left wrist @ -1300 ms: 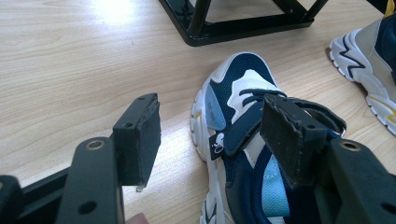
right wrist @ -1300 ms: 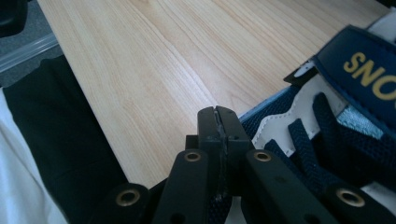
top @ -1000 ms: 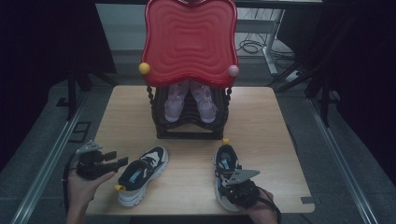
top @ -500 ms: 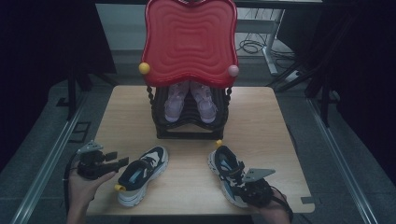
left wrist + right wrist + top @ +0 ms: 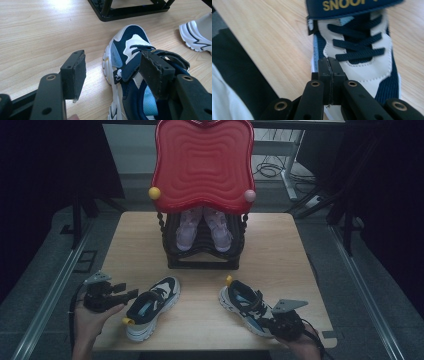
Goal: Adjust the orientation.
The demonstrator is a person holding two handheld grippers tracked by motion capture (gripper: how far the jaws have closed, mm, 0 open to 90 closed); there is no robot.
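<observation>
Two navy, white and light-blue sneakers lie on the wooden table (image 5: 280, 250). The left sneaker (image 5: 150, 307) points its toe away from me, its yellow heel tab near the front edge. My left gripper (image 5: 125, 291) is open just left of it; in the left gripper view (image 5: 115, 67) the sneaker's strap and collar (image 5: 140, 62) sit against the right pad (image 5: 156, 71). The right sneaker (image 5: 245, 305) lies at an angle, heel tab far left. My right gripper (image 5: 270, 321) is shut at its toe. In the right gripper view the closed pads (image 5: 329, 72) rest over the white toe cap (image 5: 362, 70).
A black shoe rack (image 5: 202, 255) stands at the table's back middle under a red wavy panel (image 5: 202, 165), with a pair of pale pink shoes (image 5: 205, 227) inside. A yellow ball (image 5: 154, 193) and a pink ball (image 5: 249, 195) hang at the panel's corners. The table's front edge is close to both hands.
My right gripper has moved right along the front edge, and the right sneaker's toe swung right with it, so the sneaker now lies slanted. The left gripper and left sneaker have not moved.
</observation>
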